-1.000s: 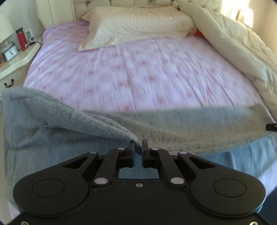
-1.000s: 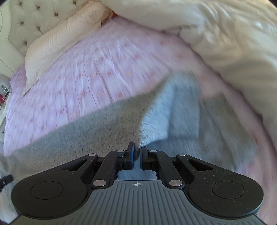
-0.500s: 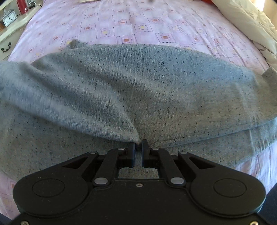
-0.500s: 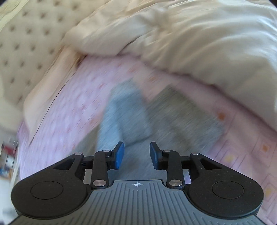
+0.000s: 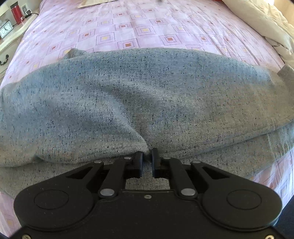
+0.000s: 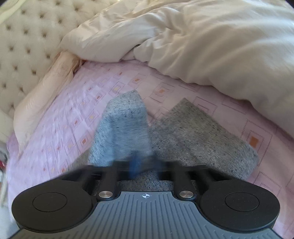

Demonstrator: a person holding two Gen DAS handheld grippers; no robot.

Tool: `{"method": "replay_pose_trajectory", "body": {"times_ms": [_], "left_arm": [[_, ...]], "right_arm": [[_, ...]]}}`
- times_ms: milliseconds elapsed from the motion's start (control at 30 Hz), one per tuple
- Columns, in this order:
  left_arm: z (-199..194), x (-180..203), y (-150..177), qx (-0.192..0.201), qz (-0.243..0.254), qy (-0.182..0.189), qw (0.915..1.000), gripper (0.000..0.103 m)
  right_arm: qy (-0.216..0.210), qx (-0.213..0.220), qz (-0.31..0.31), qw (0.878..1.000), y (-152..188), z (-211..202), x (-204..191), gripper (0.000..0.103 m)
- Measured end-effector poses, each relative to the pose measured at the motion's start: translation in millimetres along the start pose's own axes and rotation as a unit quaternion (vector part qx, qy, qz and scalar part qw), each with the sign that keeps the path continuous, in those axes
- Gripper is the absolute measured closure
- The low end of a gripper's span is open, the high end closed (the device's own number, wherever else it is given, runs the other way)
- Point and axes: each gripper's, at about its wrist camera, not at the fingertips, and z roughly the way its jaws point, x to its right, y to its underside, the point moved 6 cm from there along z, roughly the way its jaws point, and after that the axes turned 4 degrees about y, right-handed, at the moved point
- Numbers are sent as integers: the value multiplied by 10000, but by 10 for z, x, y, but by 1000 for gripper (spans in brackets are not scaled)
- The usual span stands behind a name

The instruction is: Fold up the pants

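Note:
Grey speckled pants point(image 5: 139, 95) lie folded over on the pink patterned bed sheet point(image 5: 128, 27). My left gripper point(image 5: 147, 160) is shut on the near edge of the upper layer of the pants, low over the bed. In the right wrist view two pant-leg ends point(image 6: 126, 121) lie side by side on the sheet. My right gripper point(image 6: 143, 165) sits just over them; its fingers are motion-blurred, so I cannot tell how they stand.
A cream duvet point(image 6: 211, 46) is bunched along the right side of the bed. A pillow point(image 6: 46, 92) and tufted headboard point(image 6: 27, 36) are at the far end. A nightstand point(image 5: 11, 38) with a red bottle point(image 5: 15, 12) and clock stands at left.
The left gripper carried the pants' edge forward and down, laying the cloth folded on the bed. The right gripper let go of the leg end, opened, and its fingers are now moving.

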Motion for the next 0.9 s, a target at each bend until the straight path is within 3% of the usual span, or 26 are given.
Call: {"method": "replay_pose_trajectory", "body": {"times_ms": [67,200,300,367,467,500,567,633,767,833,900], "left_arm": [[1,8,3,8,55,-9,10000,89],[-1,-23,11,24,24,78,10000,88],[0,-42,7,20,-41,146,9999,88],[-16,-46,19,17,-65,168,9998,87],[-23,-50,22,27,-70,192,9998,86],[-22,-57,23,34,-92,211,9997,84],[-28,-85,27,37,-172,269,9995,83],[-29,-110,23,25,-279,310,9991,81],[-59,-110,42,11,-258,321,9991,75],[-95,-87,76,-2,-129,317,9994,66],[-143,-57,145,-43,6,387,9992,51]], "right_arm": [[87,166,-273,9995,-41,-170,-36,100],[663,562,-758,9933,-179,-543,90,100],[1078,576,-975,9877,-235,-588,275,100],[1009,338,-863,9906,-210,-506,380,100],[779,457,-530,9945,-169,-521,446,94],[641,453,-403,9961,-140,-530,449,80],[499,283,-155,9982,-56,-507,447,67],[296,91,77,9995,56,-471,443,67],[285,-209,376,9987,213,-359,415,67],[244,-258,376,9987,250,-297,375,67],[150,-233,393,9988,260,-290,326,66]]}}
